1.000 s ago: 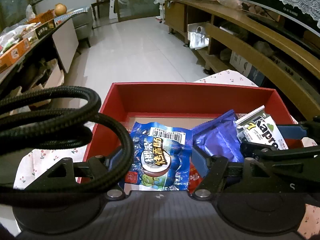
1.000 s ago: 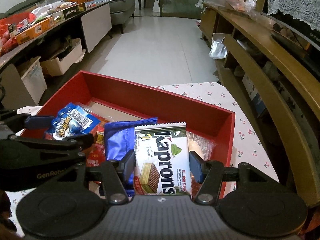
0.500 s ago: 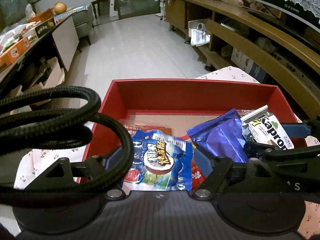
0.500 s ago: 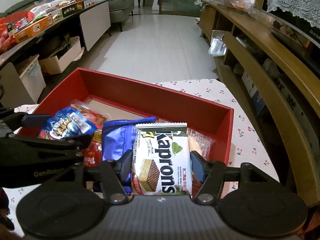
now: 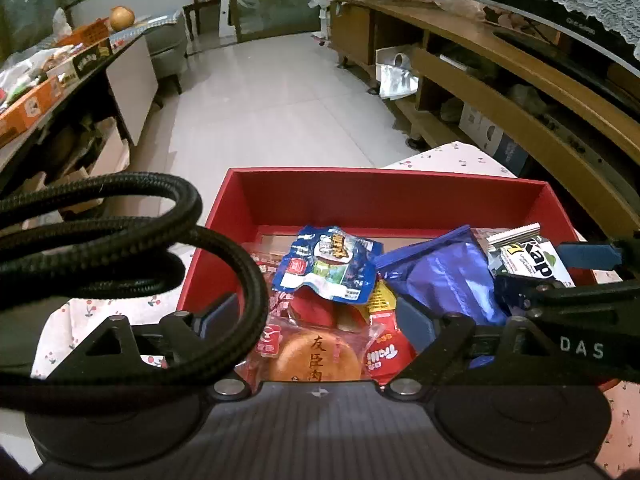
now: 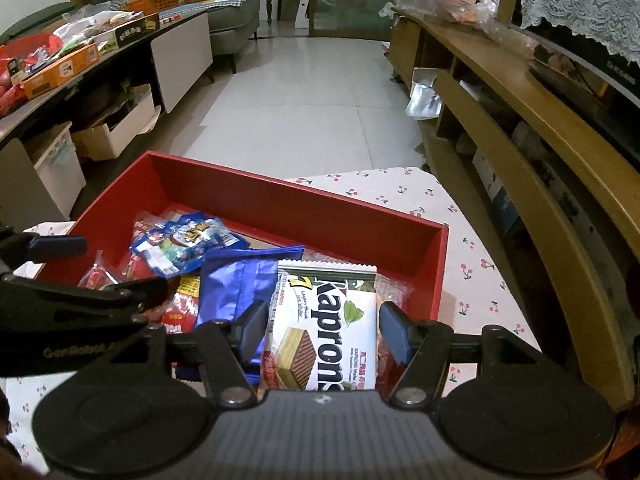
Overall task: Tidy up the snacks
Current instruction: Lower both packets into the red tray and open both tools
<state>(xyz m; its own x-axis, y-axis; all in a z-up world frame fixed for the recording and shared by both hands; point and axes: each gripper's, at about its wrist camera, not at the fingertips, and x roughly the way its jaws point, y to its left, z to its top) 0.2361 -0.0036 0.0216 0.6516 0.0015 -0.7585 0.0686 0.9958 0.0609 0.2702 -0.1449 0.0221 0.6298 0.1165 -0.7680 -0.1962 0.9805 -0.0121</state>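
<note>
- Inside the red box (image 5: 384, 196), at its near end, the snacks lie in a loose heap; the far end shows bare floor of the box.
- Topmost on the left of the heap is a blue pouch (image 5: 328, 266), tilted, resting on red packets (image 5: 384, 354) and a clear-wrapped round cake (image 5: 316, 360).
- Right of it lies a plain blue bag (image 5: 448, 276), crumpled, leaning against the wafer pack (image 6: 324, 324), which sits nearest the box's right wall.
- A clear wrapper peeks out beside the wafer pack toward that wall; what it holds I cannot tell.
- The left gripper (image 5: 316, 320) hangs over the heap with its jaws spread wide; they have just been opening, and the blue pouch lies free beyond them, touched by neither pad.
- Below and between those jaws sit the cake and red packets, not pressed.
- The right gripper (image 6: 320, 332) straddles the wafer pack, 1 pad at each long edge; its jaws have eased apart a little, and the right pad stands just clear of the pack. Whether the left pad touches I cannot tell.
- Each gripper shows at the edge of the other's view, so the 2 sit side by side over the box.
- A black cable (image 5: 132, 240) loops across the left view.
- The box stands on a cherry-print cloth (image 6: 472, 264).
- Beyond lie a pale tiled floor (image 6: 312, 120), a wooden shelf unit (image 6: 520, 120) on the right, and a cluttered counter (image 6: 80, 60) on the left.
</note>
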